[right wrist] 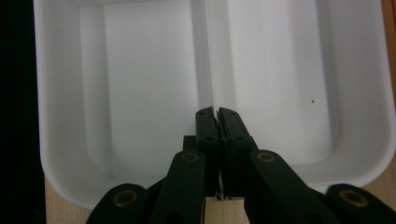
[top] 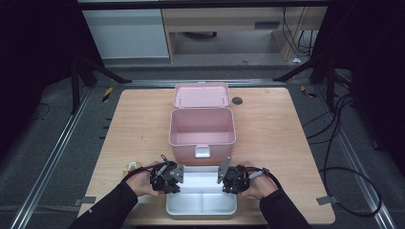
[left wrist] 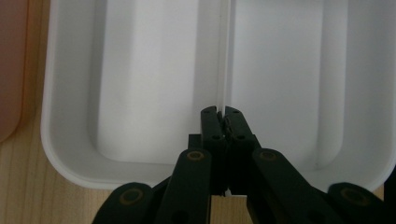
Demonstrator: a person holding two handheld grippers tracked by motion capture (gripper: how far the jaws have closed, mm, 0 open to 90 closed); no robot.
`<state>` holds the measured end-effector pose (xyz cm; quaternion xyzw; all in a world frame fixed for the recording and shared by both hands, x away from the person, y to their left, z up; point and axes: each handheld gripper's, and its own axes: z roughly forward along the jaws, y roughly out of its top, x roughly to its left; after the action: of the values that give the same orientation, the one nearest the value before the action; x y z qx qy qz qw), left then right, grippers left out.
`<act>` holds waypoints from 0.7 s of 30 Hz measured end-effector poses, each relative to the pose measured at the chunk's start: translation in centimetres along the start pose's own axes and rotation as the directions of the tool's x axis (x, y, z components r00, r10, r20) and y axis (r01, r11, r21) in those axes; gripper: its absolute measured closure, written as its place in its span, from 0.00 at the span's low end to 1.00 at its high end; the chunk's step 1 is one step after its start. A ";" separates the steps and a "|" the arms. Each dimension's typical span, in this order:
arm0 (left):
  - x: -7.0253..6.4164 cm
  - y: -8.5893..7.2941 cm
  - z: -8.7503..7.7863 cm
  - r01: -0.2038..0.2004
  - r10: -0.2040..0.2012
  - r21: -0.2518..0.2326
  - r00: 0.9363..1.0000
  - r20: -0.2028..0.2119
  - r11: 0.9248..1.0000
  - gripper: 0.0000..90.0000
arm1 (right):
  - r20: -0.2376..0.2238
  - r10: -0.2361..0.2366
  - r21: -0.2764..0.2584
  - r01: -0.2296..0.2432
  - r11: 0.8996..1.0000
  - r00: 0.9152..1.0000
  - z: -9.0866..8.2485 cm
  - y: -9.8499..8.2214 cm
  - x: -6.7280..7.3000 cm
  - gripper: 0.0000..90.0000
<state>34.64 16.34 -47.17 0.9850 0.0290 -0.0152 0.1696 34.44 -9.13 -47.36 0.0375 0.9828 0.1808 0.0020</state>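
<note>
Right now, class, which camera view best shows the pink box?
The high view: it shows the whole pink box, lid open, behind the white tray. The left claw view catches just a pink sliver at its left edge; the right claw view looks into the tray.

ahead: pink box [top: 202, 131] blocks | sides: bare table [top: 282, 138] free

Wood table [top: 267, 138] — on it: pink box [top: 202, 135] w/ lid open at centre, white 2-part tray [top: 201, 204] at near edge, small item [top: 130, 167] left — unclear.
</note>
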 end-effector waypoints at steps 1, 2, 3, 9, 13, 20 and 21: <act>0.0 0.0 0.0 -0.012 0.012 0.004 1.000 -0.004 1.000 0.98 | 0.002 -0.003 0.002 0.003 1.000 1.000 0.1 -0.1 0.0 0.97; 0.0 0.0 0.0 -0.011 0.011 0.005 1.000 -0.005 1.000 0.98 | 0.003 0.002 0.001 -0.002 1.000 1.000 0.0 -0.1 0.0 0.97; 0.0 0.0 0.0 -0.006 0.007 0.006 1.000 -0.007 1.000 0.98 | 0.004 0.008 0.001 -0.008 1.000 1.000 0.0 -0.1 0.0 0.97; -0.1 -0.2 -1.0 0.041 -0.043 -0.053 0.998 -0.044 0.998 0.86 | 0.041 0.050 -0.056 -0.048 0.997 0.998 -0.3 -0.4 0.0 0.80; -0.1 -0.9 -2.4 0.117 -0.129 -0.125 0.988 -0.089 0.985 0.66 | 0.076 0.139 -0.172 -0.124 0.977 0.987 -1.7 -0.9 -0.2 0.67; 0.3 -2.7 -4.9 0.239 -0.287 -0.244 0.940 -0.185 0.940 0.37 | 0.129 0.321 -0.283 -0.276 0.919 0.938 -3.7 -2.8 -0.5 0.49; 0.4 -3.2 -5.3 0.263 -0.320 -0.271 0.928 -0.192 0.926 0.35 | 0.142 0.343 -0.289 -0.292 0.912 0.929 -3.8 -3.0 -0.6 0.48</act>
<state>34.95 21.12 -43.27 0.9365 0.1973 0.0787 0.2791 34.76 -13.37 -44.86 0.2137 0.9259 0.3031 0.0710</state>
